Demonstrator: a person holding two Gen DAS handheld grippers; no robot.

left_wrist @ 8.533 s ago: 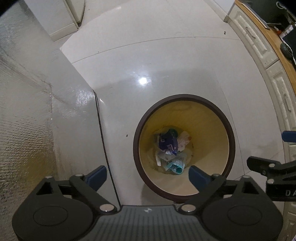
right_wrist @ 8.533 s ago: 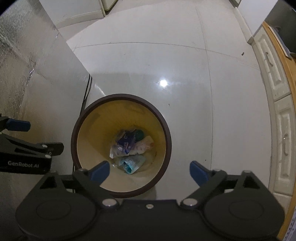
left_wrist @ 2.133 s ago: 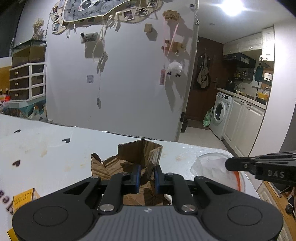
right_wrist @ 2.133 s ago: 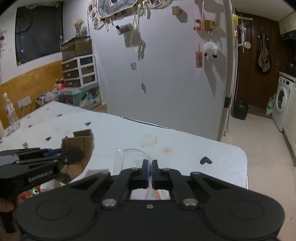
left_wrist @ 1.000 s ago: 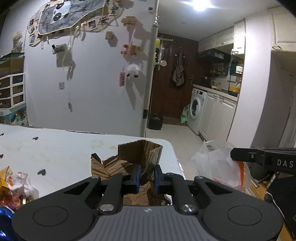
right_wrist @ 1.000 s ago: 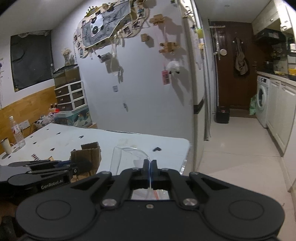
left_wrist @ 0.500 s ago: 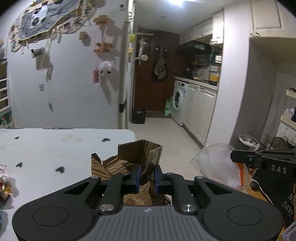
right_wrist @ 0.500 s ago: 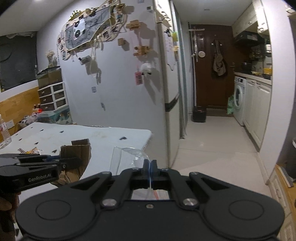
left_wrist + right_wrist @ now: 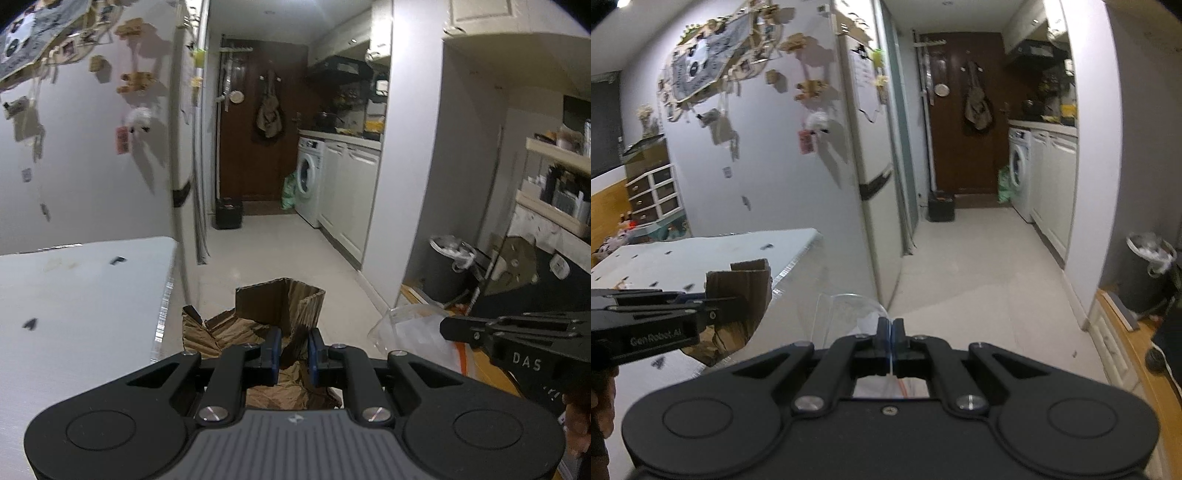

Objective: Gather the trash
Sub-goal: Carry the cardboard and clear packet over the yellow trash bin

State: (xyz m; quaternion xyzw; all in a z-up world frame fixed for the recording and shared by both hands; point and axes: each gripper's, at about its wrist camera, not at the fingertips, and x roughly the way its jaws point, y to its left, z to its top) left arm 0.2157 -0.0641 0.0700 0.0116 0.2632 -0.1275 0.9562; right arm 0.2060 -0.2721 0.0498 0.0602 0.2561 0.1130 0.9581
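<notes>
My left gripper (image 9: 294, 350) is shut on a torn piece of brown cardboard (image 9: 280, 306) and holds it in the air past the white table's end. It also shows at the left of the right wrist view (image 9: 738, 291). My right gripper (image 9: 890, 332) is shut on the rim of a clear plastic container (image 9: 846, 314) with white and orange wrapping inside. The container shows at the lower right of the left wrist view (image 9: 410, 332), held level with the cardboard.
A white table (image 9: 74, 280) lies to the left, beside a fridge with magnets (image 9: 827, 155). A tiled corridor (image 9: 979, 258) leads to a brown door and a washing machine (image 9: 308, 181). A dark bin with a white liner (image 9: 1148, 273) stands at the right by a wooden cabinet.
Both grippers have swung right, away from the table toward the corridor, still holding the cardboard and the container. The dark lined bin has come into view at the right.
</notes>
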